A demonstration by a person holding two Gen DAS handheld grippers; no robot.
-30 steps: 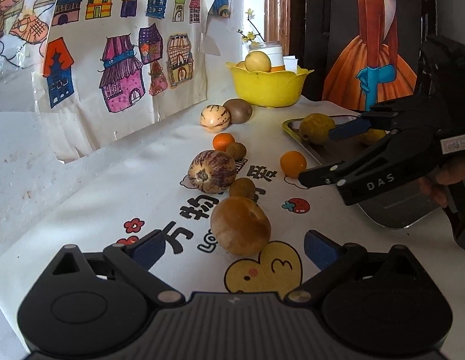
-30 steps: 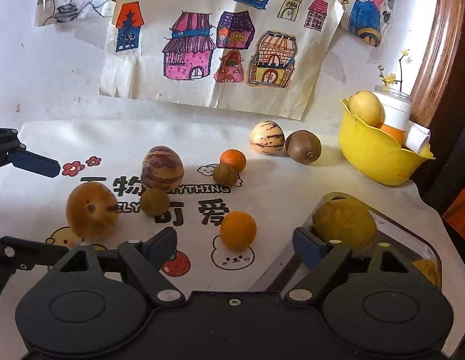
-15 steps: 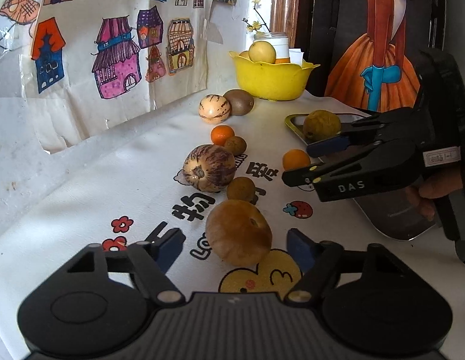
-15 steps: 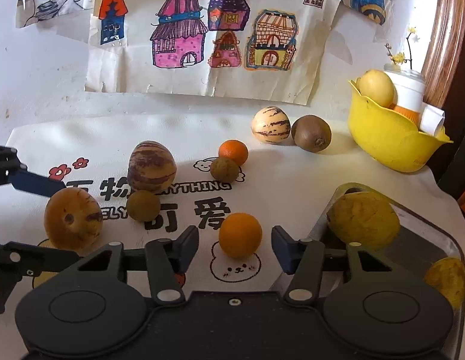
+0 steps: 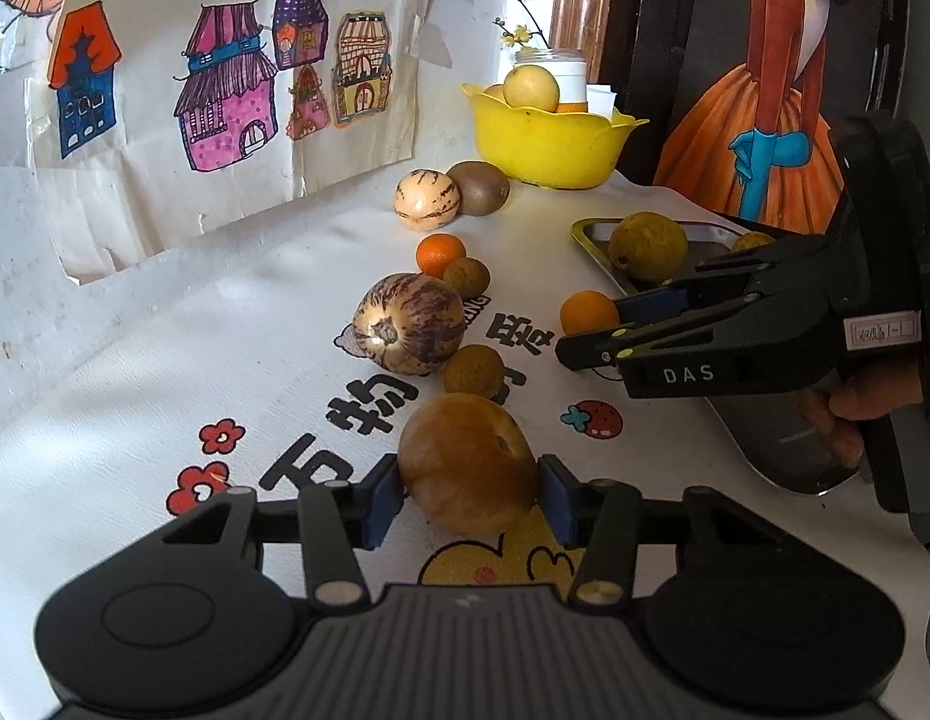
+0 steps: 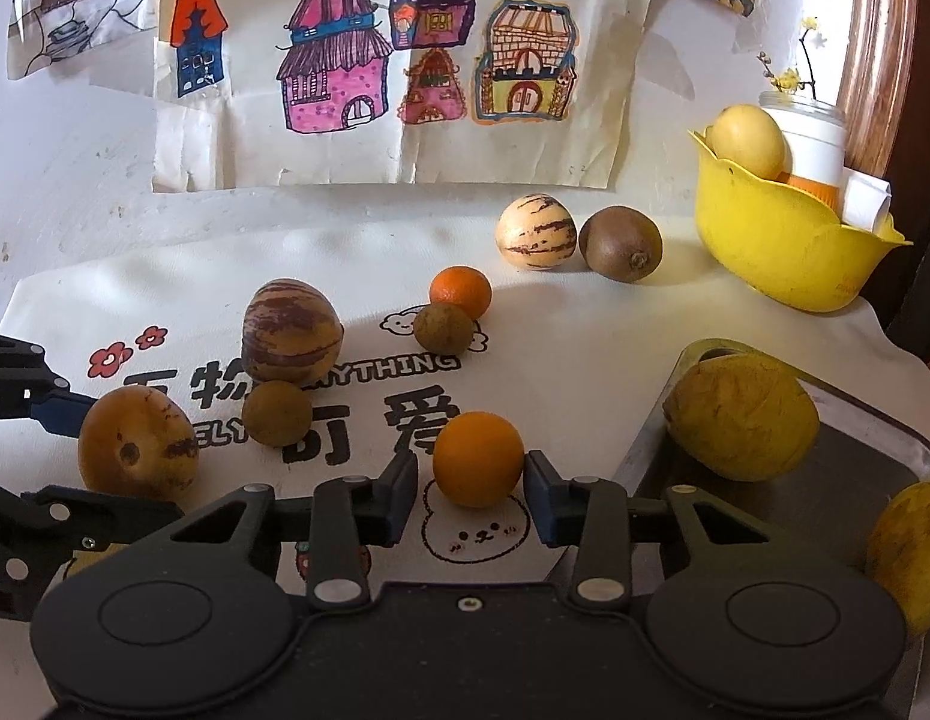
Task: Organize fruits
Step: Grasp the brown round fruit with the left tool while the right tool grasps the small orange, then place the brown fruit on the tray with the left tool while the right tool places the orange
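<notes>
both tongs have narrowed: left gripper (image 5: pixel 468 501) now pinches the brown fruit (image 5: pixel 467 462); right gripper (image 6: pixel 470 495) brackets the orange (image 6: pixel 478 458), slight gaps remaining. tray (image 6: pixel 849 456) at 2 o'clock comes next.

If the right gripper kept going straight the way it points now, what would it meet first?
The orange, already sitting between the jaws of the right gripper. Beyond it, probably the small brown fruit, though depth is unclear.

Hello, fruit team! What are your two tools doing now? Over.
Left tool pads touching the big brown fruit. Right tool open, straddling the orange, not gripped. Tray beside it. Nothing blocking.
</notes>
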